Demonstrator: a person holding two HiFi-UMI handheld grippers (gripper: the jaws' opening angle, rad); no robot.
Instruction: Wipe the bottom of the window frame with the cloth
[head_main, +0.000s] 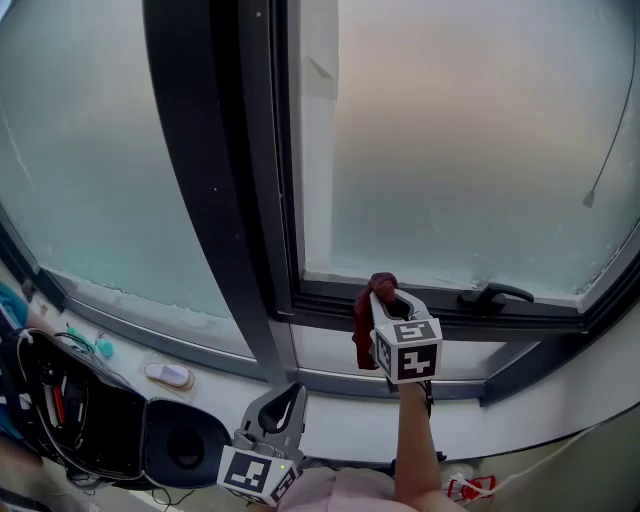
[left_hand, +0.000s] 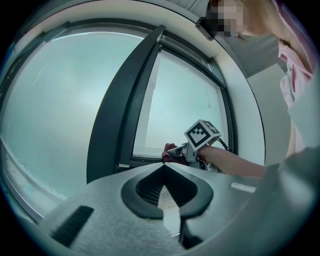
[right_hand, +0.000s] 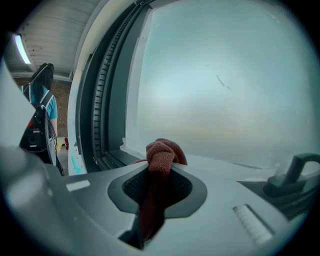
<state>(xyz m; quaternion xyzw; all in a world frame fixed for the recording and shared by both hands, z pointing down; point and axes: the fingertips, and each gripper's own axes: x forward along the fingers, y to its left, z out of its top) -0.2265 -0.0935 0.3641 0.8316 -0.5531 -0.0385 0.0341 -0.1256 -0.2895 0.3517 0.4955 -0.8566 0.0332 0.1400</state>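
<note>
A dark red cloth (head_main: 362, 335) is bunched at the left end of the dark bottom rail of the window frame (head_main: 450, 312), hanging down over the rail's front. My right gripper (head_main: 385, 293) is shut on the cloth, tips at the rail. In the right gripper view the cloth (right_hand: 161, 152) bulges out past the right gripper (right_hand: 160, 169) and touches the frame (right_hand: 115, 159). My left gripper (head_main: 289, 390) hangs lower, in front of the white sill, shut with nothing in it. The left gripper view has the left gripper (left_hand: 163, 166) pointing toward the cloth (left_hand: 167, 149).
A black window handle (head_main: 495, 293) lies on the rail to the right of the cloth. A thick dark upright post (head_main: 215, 180) divides the panes. A black bag (head_main: 80, 410) and a small white object (head_main: 168, 375) lie at lower left. A person (right_hand: 40, 115) stands far left.
</note>
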